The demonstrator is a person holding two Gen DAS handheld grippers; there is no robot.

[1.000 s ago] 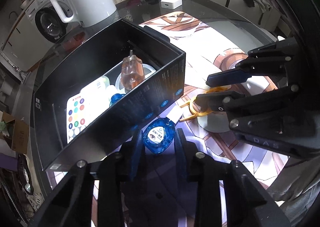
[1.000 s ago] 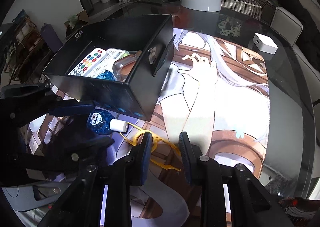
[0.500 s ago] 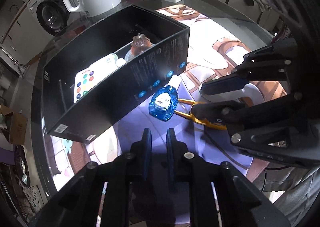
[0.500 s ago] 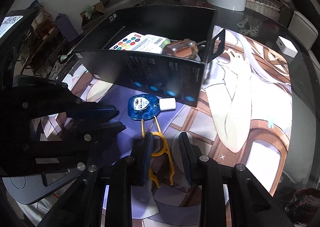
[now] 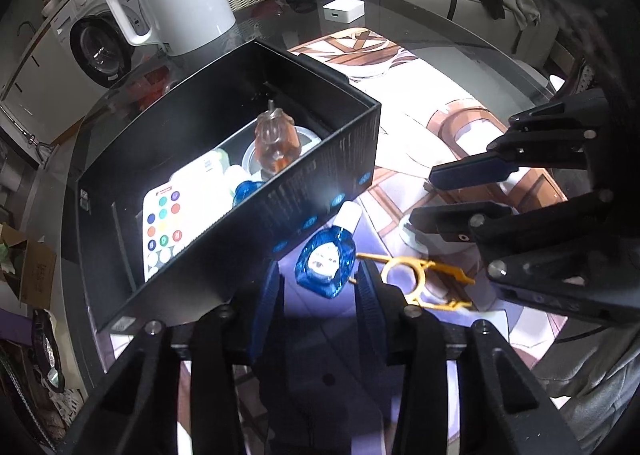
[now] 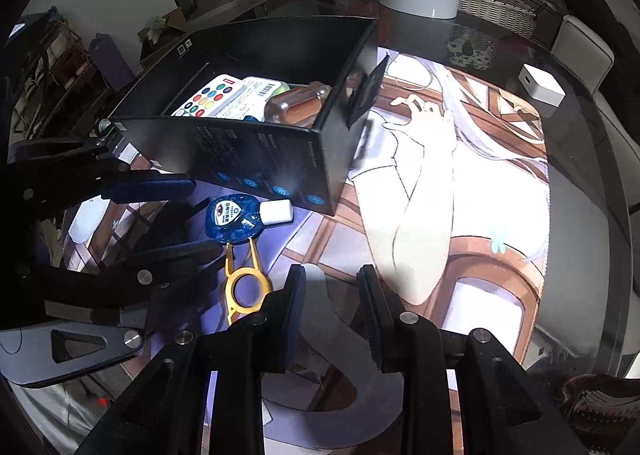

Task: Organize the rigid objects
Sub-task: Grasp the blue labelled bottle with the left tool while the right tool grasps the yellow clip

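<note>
To the left of the left gripper (image 5: 318, 287) stood the black box (image 5: 320, 171), holding a color-dotted remote (image 5: 164, 231) and an amber bottle (image 5: 276, 143). The gripper's 2 blue-padded fingers (image 5: 266, 307) were spread apart, gripping nothing, and the blue eye-drop bottle (image 5: 326, 261) lay flat on the printed mat (image 5: 420, 103) just ahead of the tips, between their lines, its white cap (image 5: 348, 215) pointing away toward the box wall. Just right of it lay the yellow ring tool (image 5: 416, 279), its prongs reaching the bottle. Further right, the right gripper (image 6: 330, 299) hung with its jaws parted and empty, the bottle ahead and to its left.
</note>
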